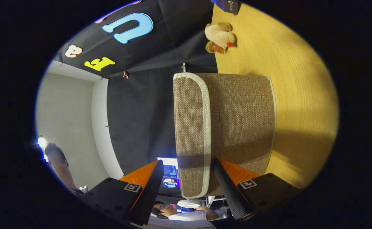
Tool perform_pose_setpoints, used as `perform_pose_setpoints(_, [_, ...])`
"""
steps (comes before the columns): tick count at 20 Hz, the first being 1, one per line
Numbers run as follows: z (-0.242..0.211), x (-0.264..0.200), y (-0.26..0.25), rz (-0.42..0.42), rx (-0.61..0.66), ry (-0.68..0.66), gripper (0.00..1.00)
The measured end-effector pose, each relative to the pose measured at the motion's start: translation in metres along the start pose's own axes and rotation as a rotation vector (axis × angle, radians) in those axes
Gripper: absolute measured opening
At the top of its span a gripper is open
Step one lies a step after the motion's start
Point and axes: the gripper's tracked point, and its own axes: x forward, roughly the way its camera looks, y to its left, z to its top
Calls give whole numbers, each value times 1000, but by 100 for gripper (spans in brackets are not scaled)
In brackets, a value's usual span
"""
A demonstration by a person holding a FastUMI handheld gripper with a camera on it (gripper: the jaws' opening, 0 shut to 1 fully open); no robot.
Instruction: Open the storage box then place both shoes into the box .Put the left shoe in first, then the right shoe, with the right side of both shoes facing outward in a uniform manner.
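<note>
1. Gripper view is rolled sideways, so the yellow wooden table stands like a wall beside the scene.
2. The gripper has its two fingers spread wide, one on each side of the lid's white-trimmed rim, gripping nothing.
3. The storage box, woven brown fabric with pale edging, sits on the table just ahead of the fingers; its lid is still on.
4. One fingertip lies against the box's side wall; whether it touches is unclear.
5. A plush dog rests on the table well beyond the box.
6. A person in white sits by a monitor behind the fingers.
</note>
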Motion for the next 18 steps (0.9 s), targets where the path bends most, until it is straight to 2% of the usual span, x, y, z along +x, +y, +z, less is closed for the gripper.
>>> perform_pose_setpoints(1, [2,2,-4,4,-5,-4,94])
perform_pose_setpoints(2, [7,4,-18,-22,-4,-3,72])
perform_pose_setpoints(4, [-1,5,-18,-1,-1,1,28])
perform_pose_setpoints(5, [-5,7,-13,9,-10,2,10])
perform_pose_setpoints(7, [-13,7,9,50,-35,9,5])
perform_pose_setpoints(11, [-12,18,58,88,-83,-44,5])
perform_pose_setpoints(18, [-13,60,123,42,-209,-114,5])
